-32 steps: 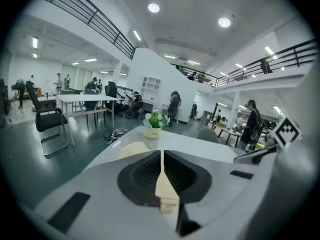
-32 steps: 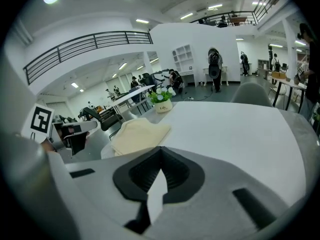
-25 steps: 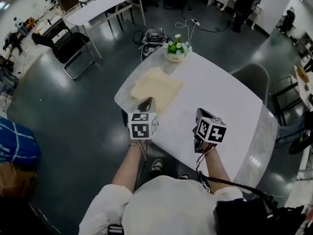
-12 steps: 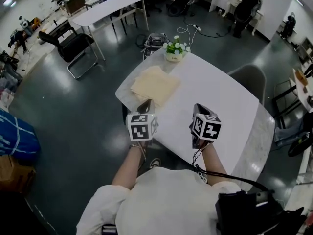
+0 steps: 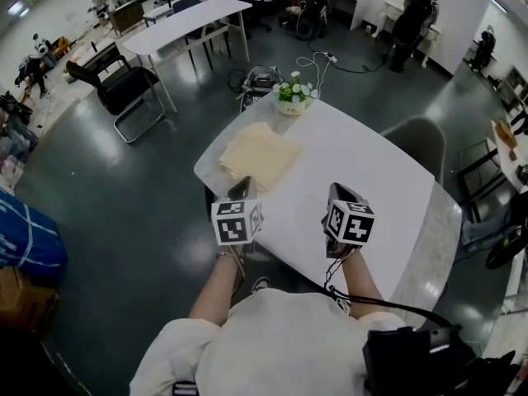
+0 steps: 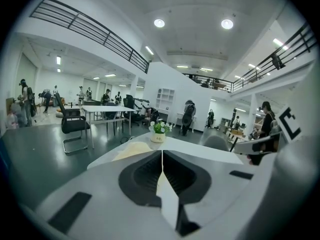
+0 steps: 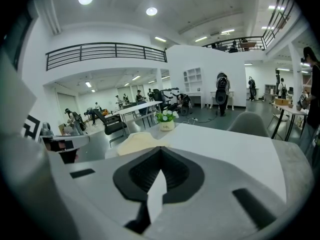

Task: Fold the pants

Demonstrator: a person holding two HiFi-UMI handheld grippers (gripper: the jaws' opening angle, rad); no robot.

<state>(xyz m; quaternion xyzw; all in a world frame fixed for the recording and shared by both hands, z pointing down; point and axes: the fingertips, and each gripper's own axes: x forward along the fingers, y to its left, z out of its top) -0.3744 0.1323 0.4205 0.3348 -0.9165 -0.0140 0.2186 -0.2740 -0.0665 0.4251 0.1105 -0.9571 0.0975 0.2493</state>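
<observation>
The beige pants (image 5: pixel 259 154) lie folded into a flat square at the far left of the white table (image 5: pixel 363 159). They show as a pale patch in the left gripper view (image 6: pixel 131 151) and in the right gripper view (image 7: pixel 139 141). My left gripper (image 5: pixel 242 188) hovers over the table's near left edge, just short of the pants, its jaws shut with nothing between them (image 6: pixel 162 156). My right gripper (image 5: pixel 335 195) hangs beside it over the near middle of the table, jaws also shut and holding nothing (image 7: pixel 160 155).
A small pot of white flowers (image 5: pixel 291 94) stands at the table's far corner behind the pants. A grey chair (image 5: pixel 421 133) sits at the table's right side. A long white table (image 5: pixel 186 19) and a black chair (image 5: pixel 124 77) stand further off on the dark floor.
Both grippers have risen a little above the near table edge and stay shut. The folded pants have not moved.
</observation>
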